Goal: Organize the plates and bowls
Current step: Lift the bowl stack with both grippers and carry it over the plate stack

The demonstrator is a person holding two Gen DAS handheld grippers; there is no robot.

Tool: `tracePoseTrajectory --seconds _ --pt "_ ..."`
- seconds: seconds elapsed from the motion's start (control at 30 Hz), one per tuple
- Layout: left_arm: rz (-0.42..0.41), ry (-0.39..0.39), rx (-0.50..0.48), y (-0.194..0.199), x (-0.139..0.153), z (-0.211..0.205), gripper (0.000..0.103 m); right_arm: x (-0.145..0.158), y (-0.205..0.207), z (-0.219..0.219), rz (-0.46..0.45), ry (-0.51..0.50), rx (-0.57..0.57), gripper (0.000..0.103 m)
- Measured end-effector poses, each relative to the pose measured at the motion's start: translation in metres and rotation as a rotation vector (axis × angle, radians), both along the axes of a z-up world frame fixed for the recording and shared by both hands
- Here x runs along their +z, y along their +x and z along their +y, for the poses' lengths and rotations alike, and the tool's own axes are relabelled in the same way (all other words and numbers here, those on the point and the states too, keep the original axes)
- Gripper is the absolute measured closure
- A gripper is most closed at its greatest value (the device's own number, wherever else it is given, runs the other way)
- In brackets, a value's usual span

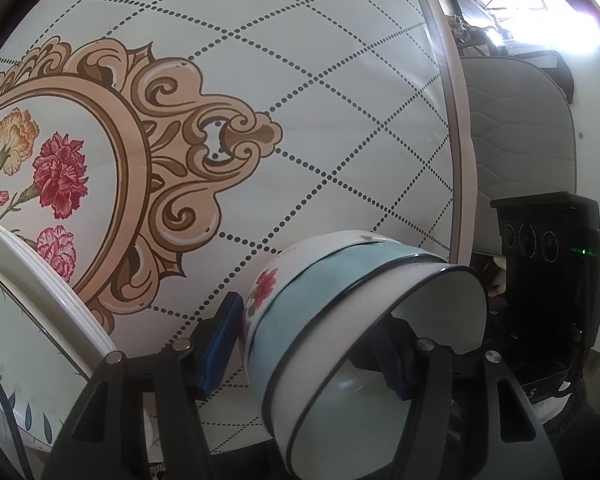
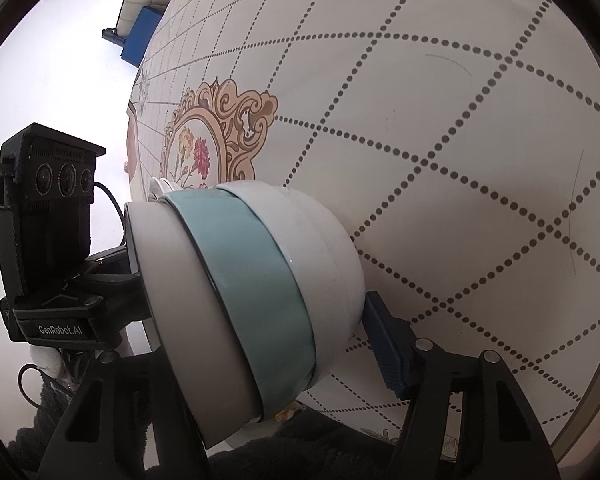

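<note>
A nested stack of bowls, white with a pale blue band and a flower print, is held tilted on its side above the patterned table. My left gripper is shut on its rim, one finger inside and one outside. My right gripper is shut on the same stack from the opposite side, with one blue pad against the bowl's base. White plates are stacked at the left edge of the left wrist view.
The table's edge runs down the right of the left wrist view, with a grey padded chair beyond it. The other gripper's camera body shows in each view. A blue box stands on the floor far off.
</note>
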State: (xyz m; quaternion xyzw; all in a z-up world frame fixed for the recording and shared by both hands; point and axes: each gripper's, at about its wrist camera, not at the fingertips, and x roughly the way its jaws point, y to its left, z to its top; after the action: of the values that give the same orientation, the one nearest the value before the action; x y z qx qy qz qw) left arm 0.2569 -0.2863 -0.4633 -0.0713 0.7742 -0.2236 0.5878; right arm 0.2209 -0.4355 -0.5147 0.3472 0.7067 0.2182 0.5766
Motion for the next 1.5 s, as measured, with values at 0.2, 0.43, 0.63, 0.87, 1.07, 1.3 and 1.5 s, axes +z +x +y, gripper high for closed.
tracePoseTrajectory --seconds 0.2,0.43,0.63,0.87,1.07,1.3,1.5 --pt "0.000 0.009 0.010 0.004 0.001 0.004 0.044 -0.001 0.001 -0.001 0.016 0.017 -0.016 0.037" --pt "-0.020 0.020 0.005 0.010 0.012 0.007 0.046 0.005 0.007 -0.002 0.017 0.037 -0.026 0.036" --pt "-0.032 0.014 0.024 0.019 0.021 0.018 0.046 0.015 0.016 0.001 -0.007 0.024 -0.009 0.036" --pt "-0.069 0.005 0.041 0.025 0.042 0.034 0.045 0.037 0.030 0.010 -0.036 0.023 0.024 0.036" --pt "-0.106 -0.004 0.091 0.029 0.066 0.062 0.045 0.061 0.043 0.032 -0.067 0.028 0.062 0.036" --pt "-0.145 -0.002 0.164 0.028 0.090 0.109 0.044 0.088 0.056 0.078 -0.098 0.045 0.125 0.036" --pt "-0.160 0.011 0.219 0.022 0.095 0.155 0.044 0.095 0.061 0.127 -0.104 0.064 0.175 0.036"
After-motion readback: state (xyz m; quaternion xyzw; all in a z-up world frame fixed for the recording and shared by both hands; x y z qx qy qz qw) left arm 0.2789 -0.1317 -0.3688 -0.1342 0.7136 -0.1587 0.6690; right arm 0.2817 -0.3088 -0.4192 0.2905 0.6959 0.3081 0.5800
